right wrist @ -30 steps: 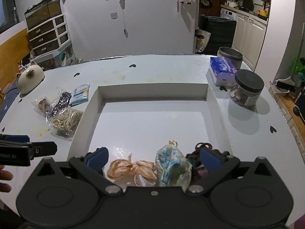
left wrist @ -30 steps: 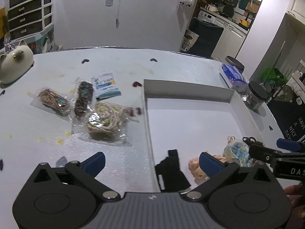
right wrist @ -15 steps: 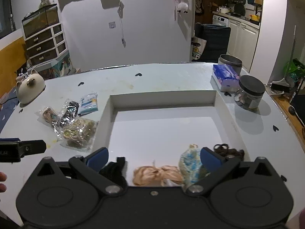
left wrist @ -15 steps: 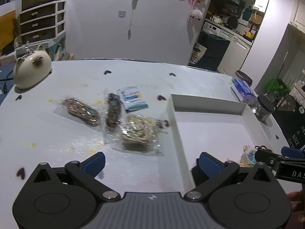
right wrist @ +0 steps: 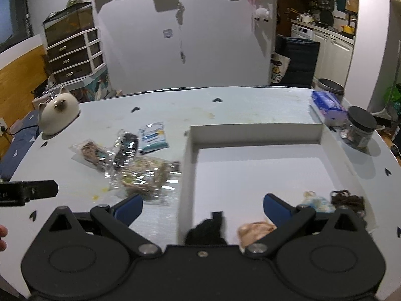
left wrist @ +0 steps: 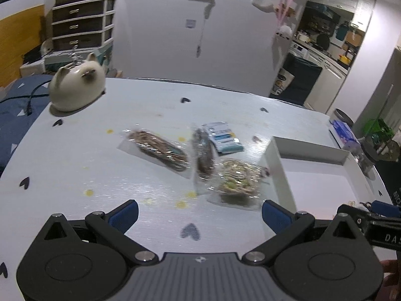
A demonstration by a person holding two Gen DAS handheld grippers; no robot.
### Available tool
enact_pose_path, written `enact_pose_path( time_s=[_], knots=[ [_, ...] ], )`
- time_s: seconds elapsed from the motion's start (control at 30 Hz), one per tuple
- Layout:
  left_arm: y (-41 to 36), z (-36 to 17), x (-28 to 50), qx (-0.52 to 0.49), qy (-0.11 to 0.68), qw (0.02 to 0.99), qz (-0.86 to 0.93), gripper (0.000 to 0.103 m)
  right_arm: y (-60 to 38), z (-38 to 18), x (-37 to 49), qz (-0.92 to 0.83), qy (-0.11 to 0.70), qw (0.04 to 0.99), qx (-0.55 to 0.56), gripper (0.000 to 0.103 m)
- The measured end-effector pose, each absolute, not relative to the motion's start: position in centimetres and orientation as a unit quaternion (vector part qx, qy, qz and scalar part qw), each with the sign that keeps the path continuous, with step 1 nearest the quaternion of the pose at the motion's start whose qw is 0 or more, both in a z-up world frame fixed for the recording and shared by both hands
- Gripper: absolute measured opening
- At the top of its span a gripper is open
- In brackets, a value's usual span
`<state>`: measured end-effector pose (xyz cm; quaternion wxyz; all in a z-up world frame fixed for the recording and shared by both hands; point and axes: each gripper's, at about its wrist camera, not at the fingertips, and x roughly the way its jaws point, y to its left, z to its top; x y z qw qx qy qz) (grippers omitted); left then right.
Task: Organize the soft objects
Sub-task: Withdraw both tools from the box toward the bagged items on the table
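Observation:
A shallow white box [right wrist: 255,131] [left wrist: 310,151] lies on the white table. Along its near edge rest a black soft item [right wrist: 208,229], a peach scrunchie [right wrist: 255,229], a blue-white one [right wrist: 317,203] and dark hair ties [right wrist: 348,199]. Left of the box lie clear bags: a cream bundle [left wrist: 236,178] [right wrist: 144,175], a dark one [left wrist: 204,156] [right wrist: 126,149], a brown one [left wrist: 160,149] [right wrist: 91,151] and a blue-white packet [left wrist: 223,138] [right wrist: 153,135]. My left gripper [left wrist: 199,217] is open above bare table before the bags. My right gripper [right wrist: 203,207] is open over the box's left wall.
A cream cat-shaped pot [left wrist: 76,85] [right wrist: 59,111] stands at the table's far left. A tissue pack [right wrist: 327,105] and a dark-lidded jar [right wrist: 359,128] stand right of the box. Yellow specks [left wrist: 180,203] dot the table. A person's fingers [right wrist: 2,235] show at the left edge.
My left gripper has swung left, from over the box's near corner to the table in front of the bags. My right gripper has drawn back and shifted left, still open.

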<state>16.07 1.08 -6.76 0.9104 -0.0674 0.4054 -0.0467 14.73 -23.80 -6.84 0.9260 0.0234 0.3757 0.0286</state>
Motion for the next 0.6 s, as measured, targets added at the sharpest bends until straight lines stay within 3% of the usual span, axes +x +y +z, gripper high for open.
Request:
enact_pose_path(
  time_s=[0.6],
  knots=[
    [8.8, -7.4, 22.1, -0.154, 0.389, 0.908, 0.022, 0.103, -16.4, -7.6, 20.2, 0.084, 0.358, 0.929, -0.032, 0.103]
  ],
)
